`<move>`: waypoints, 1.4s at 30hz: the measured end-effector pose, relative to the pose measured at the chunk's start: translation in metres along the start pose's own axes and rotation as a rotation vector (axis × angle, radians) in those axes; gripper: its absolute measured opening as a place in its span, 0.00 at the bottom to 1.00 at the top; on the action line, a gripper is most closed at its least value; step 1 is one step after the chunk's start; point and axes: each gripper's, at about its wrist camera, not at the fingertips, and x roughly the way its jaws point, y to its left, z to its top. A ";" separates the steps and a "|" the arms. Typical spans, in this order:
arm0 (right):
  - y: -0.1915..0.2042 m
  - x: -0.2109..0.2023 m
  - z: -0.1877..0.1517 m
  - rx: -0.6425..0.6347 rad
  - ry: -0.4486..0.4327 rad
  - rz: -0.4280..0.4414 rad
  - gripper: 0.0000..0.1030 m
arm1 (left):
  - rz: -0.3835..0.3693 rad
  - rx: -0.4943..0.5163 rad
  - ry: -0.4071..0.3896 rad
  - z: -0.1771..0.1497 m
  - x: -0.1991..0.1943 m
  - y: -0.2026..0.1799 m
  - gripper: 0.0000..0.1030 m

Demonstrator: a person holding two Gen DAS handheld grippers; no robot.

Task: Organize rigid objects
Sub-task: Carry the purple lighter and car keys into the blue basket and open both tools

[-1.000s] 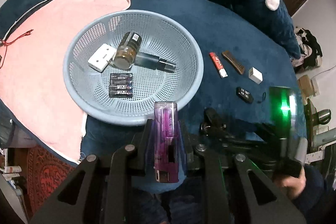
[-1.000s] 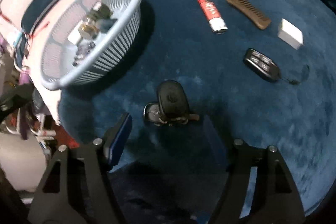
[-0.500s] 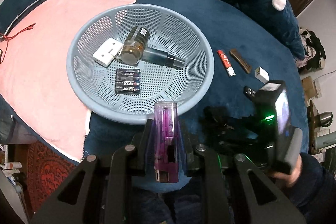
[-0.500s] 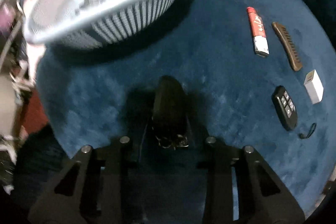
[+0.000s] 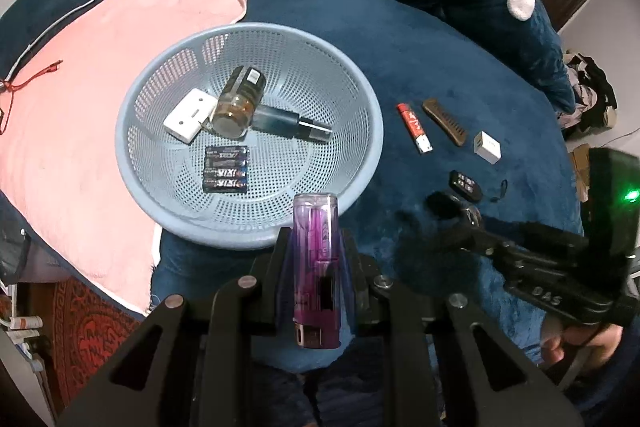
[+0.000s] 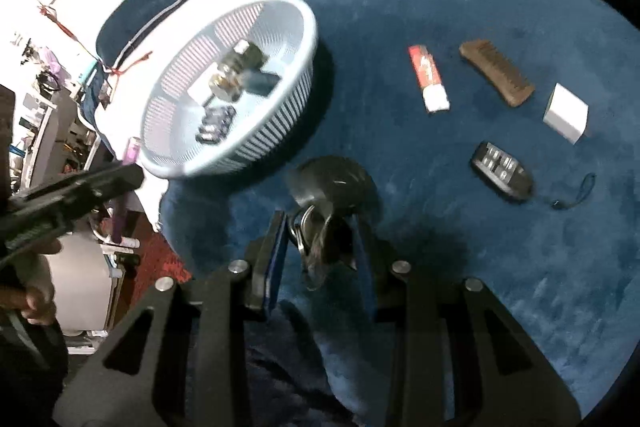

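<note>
Left wrist: lighter point(image 5: 315, 267) beside basket rim point(image 5: 256, 243).

White letters "DAS" are showing on the black body of the right gripper point(image 5: 448, 215), seen from the left wrist cam. Batteries point(image 5: 225, 168) lying in the basket point(image 5: 372, 131) are carrying print, approx "VIXI", upside down & blurry. Red tube point(image 5: 414, 121) label isn't reading; too small.

We see a translucent purple lighter point(image 5: 315, 267) upright between the left jaws, a black key fob point(image 6: 334, 187) with keys between the right ones, and a red tube point(image 5: 414, 121), brown comb point(image 5: 445, 121), white box point(image 5: 487, 146) and black remote point(image 5: 466, 185) on blue plush beside the basket point(image 5: 360, 147).
</note>
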 end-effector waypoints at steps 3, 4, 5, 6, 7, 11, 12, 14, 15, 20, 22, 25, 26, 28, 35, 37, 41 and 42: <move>0.004 -0.006 0.010 -0.018 -0.021 -0.009 0.24 | 0.003 0.000 -0.011 0.004 -0.004 0.001 0.21; 0.007 -0.007 0.014 -0.021 -0.025 -0.007 0.24 | 0.006 -0.003 -0.015 0.005 -0.006 0.003 0.21; 0.009 -0.010 0.016 -0.026 -0.033 -0.006 0.24 | 0.006 -0.005 -0.017 0.006 -0.007 0.004 0.21; 0.012 -0.010 0.019 -0.032 -0.037 -0.004 0.24 | 0.008 -0.008 -0.019 0.007 -0.007 0.006 0.21; 0.013 -0.008 0.020 -0.037 -0.040 -0.001 0.24 | 0.010 -0.010 -0.020 0.008 -0.008 0.007 0.21; 0.018 -0.019 0.026 -0.056 -0.052 0.007 0.24 | 0.016 -0.024 -0.026 0.011 -0.009 0.016 0.21; 0.019 -0.023 0.027 -0.059 -0.057 0.010 0.24 | 0.017 -0.030 -0.027 0.013 -0.010 0.019 0.21; 0.026 -0.028 0.033 -0.075 -0.072 0.013 0.24 | 0.019 -0.038 -0.028 0.016 -0.010 0.024 0.21; 0.029 -0.031 0.036 -0.082 -0.078 0.013 0.24 | 0.021 -0.044 -0.031 0.018 -0.010 0.026 0.21; 0.049 -0.043 0.057 -0.120 -0.120 0.021 0.24 | 0.027 -0.066 -0.044 0.032 -0.015 0.040 0.21; 0.057 -0.047 0.066 -0.137 -0.139 0.026 0.24 | 0.030 -0.073 -0.058 0.039 -0.019 0.044 0.21; 0.070 -0.050 0.077 -0.162 -0.159 0.037 0.24 | 0.030 -0.090 -0.083 0.052 -0.026 0.053 0.21; 0.075 -0.050 0.081 -0.170 -0.163 0.045 0.24 | 0.031 -0.093 -0.088 0.055 -0.028 0.055 0.21; 0.084 -0.047 0.088 -0.183 -0.165 0.055 0.24 | 0.032 -0.099 -0.095 0.062 -0.029 0.060 0.21; 0.103 -0.021 0.100 -0.211 -0.134 0.060 0.24 | 0.030 -0.116 -0.074 0.073 -0.011 0.070 0.21; 0.103 -0.015 0.102 -0.210 -0.123 0.061 0.24 | 0.030 -0.122 -0.060 0.073 -0.003 0.073 0.21; 0.103 0.000 0.101 -0.217 -0.085 0.066 0.26 | 0.051 -0.145 -0.044 0.073 0.011 0.078 0.45; 0.102 0.002 0.100 -0.216 -0.080 0.062 0.27 | 0.046 -0.162 -0.044 0.072 0.013 0.080 0.76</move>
